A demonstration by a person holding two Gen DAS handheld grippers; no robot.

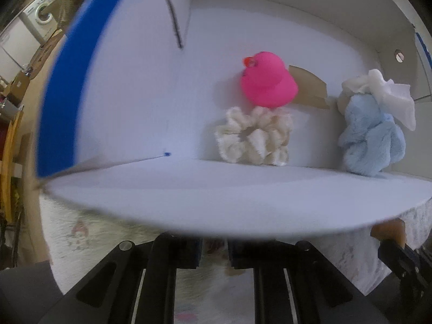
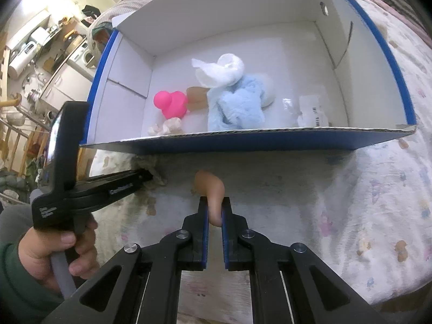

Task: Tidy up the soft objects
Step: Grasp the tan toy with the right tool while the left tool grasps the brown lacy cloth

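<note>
1. The right gripper [image 2: 215,210] pinches a small tan soft piece [image 2: 212,191] by its lower end; the top bulges free toward 12 o'clock.
2. It looks light and squashy, so a gentle mid-body grip should do.
3. The left gripper [image 2: 145,176], at 9 o'clock, sits against the near wall of the blue-edged box [image 2: 243,141]; whether it grips I cannot tell.
4. Inside, the pink duck [image 1: 267,83] rests on a cream scrunchie [image 1: 255,137], with the blue plush [image 2: 235,105] at 3 o'clock.
</note>
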